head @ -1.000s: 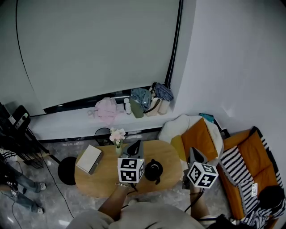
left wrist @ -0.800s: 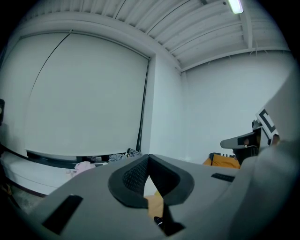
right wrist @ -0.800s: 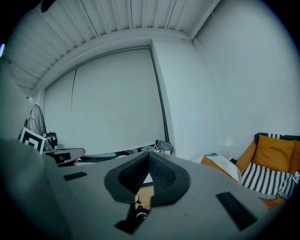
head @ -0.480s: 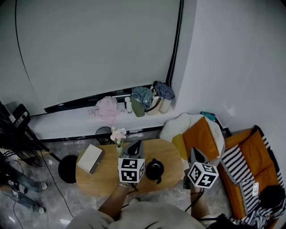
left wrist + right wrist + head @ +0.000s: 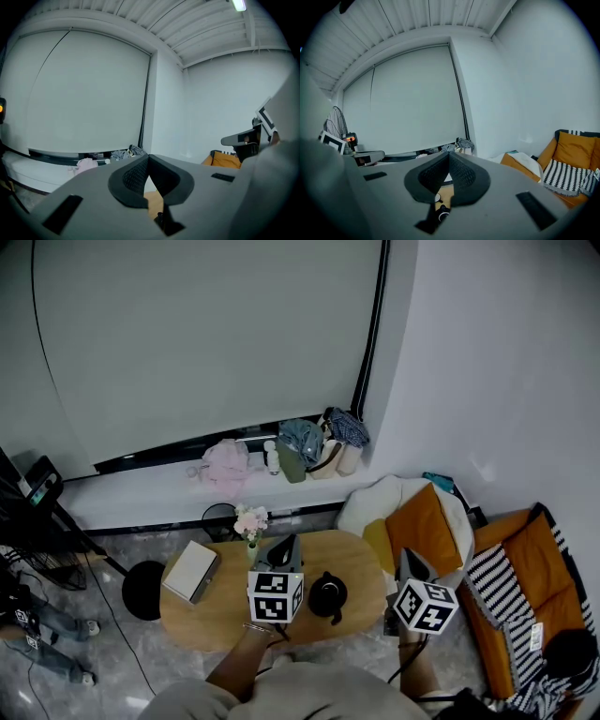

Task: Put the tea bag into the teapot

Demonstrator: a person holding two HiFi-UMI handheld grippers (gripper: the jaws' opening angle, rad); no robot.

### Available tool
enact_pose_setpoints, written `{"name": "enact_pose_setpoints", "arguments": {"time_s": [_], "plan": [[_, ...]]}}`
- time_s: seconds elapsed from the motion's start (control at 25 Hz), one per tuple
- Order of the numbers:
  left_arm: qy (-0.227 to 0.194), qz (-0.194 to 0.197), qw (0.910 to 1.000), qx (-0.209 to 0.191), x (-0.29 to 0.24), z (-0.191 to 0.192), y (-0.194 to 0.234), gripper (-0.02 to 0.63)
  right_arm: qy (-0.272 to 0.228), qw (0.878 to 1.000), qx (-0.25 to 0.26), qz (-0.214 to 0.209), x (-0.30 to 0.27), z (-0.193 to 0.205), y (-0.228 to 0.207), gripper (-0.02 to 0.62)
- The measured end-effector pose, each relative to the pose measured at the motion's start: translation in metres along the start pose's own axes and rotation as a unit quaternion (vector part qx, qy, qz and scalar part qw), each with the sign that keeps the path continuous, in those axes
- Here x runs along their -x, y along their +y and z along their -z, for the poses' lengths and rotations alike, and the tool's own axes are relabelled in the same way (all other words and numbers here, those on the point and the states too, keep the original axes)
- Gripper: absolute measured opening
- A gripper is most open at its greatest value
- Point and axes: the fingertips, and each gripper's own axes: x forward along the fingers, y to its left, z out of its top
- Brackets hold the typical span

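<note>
A black teapot (image 5: 327, 595) stands on the oval wooden table (image 5: 216, 615), right of centre. My left gripper (image 5: 287, 540) is held over the table just left of the teapot, and its marker cube (image 5: 275, 594) faces the camera. In the left gripper view my left gripper (image 5: 148, 157) is shut, pads meeting with nothing between them. My right gripper (image 5: 404, 555) hangs off the table's right end. In its own view my right gripper (image 5: 449, 153) is shut and holds nothing. No tea bag shows in any view.
A white box (image 5: 190, 570) lies at the table's left end and a small vase of flowers (image 5: 249, 526) stands at its far edge. A black stool (image 5: 141, 594) sits to the left. A white chair with an orange cushion (image 5: 412, 521) and a striped cushion (image 5: 497, 582) are to the right.
The head view has drifted a little, so the table and teapot sit slightly further right in the picture. Both grippers stay where they were, still shut.
</note>
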Motion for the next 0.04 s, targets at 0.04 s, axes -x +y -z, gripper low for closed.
{"name": "enact_pose_setpoints", "arguments": {"time_s": [0.04], "plan": [[0.0,0.0,1.0,0.0,0.0001,0.0006,0.001,0.005,0.0,1.0,0.0,0.0,-0.0005,0.0004,0.0011,0.034]]}}
